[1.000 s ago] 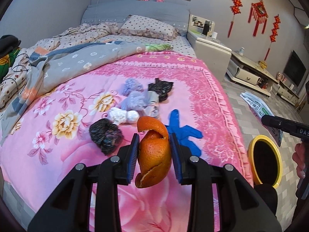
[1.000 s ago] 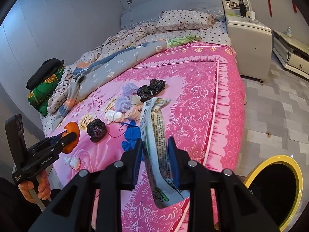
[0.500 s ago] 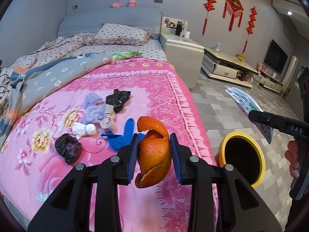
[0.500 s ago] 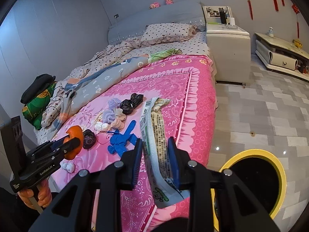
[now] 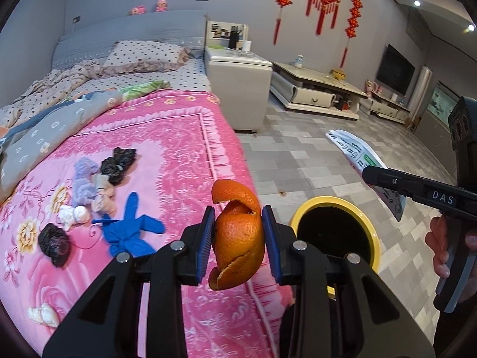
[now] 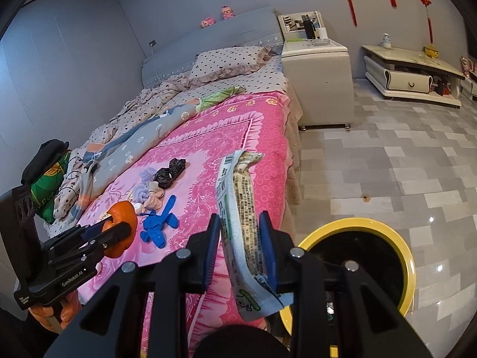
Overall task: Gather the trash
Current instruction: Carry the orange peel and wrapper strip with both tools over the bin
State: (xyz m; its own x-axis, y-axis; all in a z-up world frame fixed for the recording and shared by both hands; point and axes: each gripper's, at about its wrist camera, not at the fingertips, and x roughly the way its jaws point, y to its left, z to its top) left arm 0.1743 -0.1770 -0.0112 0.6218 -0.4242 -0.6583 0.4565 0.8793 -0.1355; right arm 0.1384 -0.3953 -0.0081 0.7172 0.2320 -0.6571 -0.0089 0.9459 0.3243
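My left gripper is shut on a curled orange peel and hangs over the bed's right edge. Just to its right on the floor stands a yellow-rimmed bin with a black inside. My right gripper is shut on a white printed snack wrapper, with the bin close at its right. On the pink blanket lie a blue glove, black crumpled bags, a purple wad and white tissue lumps.
A white bedside cabinet stands beyond the bed's far corner, with a low TV stand along the wall. Grey tiled floor spreads to the right. Folded clothes lie at the bed's left side.
Both grippers have swung to the right, off the middle of the bed toward the floor. The bin has come nearer in both views. Both grips are unchanged.
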